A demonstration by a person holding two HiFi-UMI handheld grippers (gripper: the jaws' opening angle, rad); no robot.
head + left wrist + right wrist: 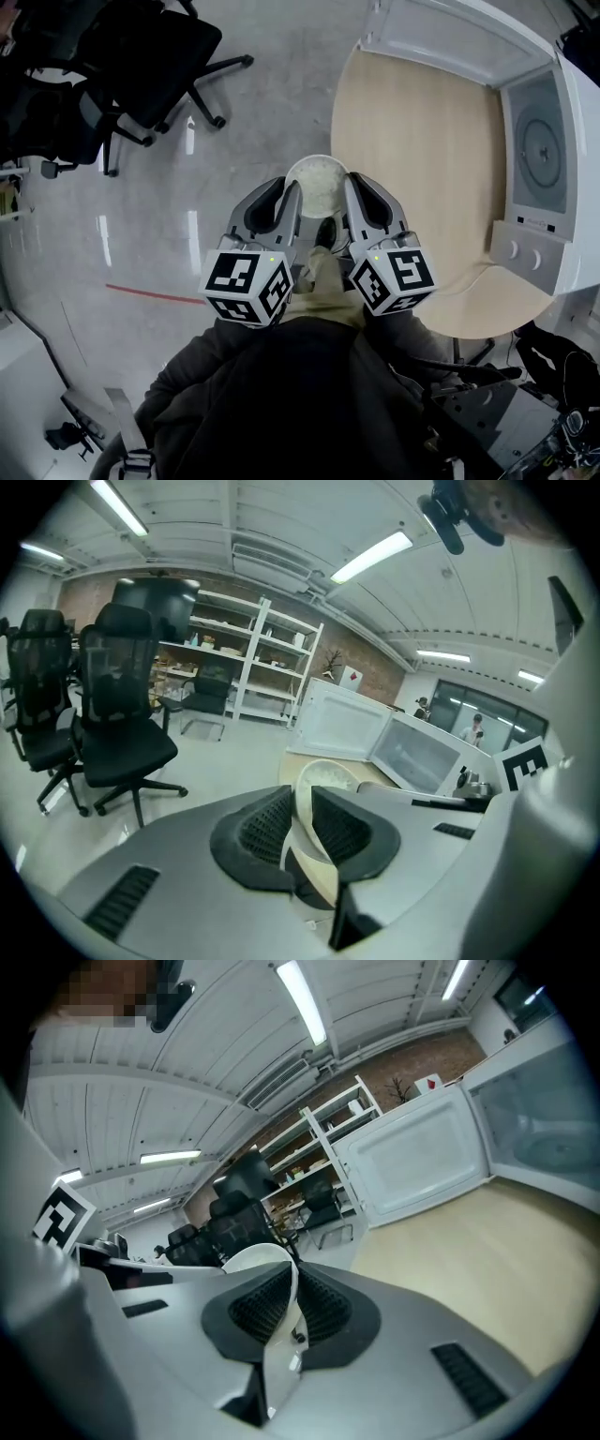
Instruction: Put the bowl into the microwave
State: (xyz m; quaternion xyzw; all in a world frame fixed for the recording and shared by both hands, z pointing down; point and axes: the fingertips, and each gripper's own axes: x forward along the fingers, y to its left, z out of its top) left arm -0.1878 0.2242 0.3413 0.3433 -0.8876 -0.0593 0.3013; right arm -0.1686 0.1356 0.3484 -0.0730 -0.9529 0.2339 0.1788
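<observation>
A white bowl (319, 183) hangs over the floor just off the left edge of the round wooden table (422, 169). My left gripper (292, 194) is shut on its left rim and my right gripper (348, 190) is shut on its right rim. In the left gripper view the bowl (325, 774) has its rim clamped between the ribbed pads (267, 829). The right gripper view shows the bowl (246, 1261) pinched the same way. The white microwave (539, 159) stands at the table's right side with its door (450, 37) swung open.
Black office chairs (112, 75) stand on the grey floor at the upper left. White shelves (244, 658) line the far wall. A red line (150, 293) marks the floor at left. Dark equipment (506, 412) sits at the lower right.
</observation>
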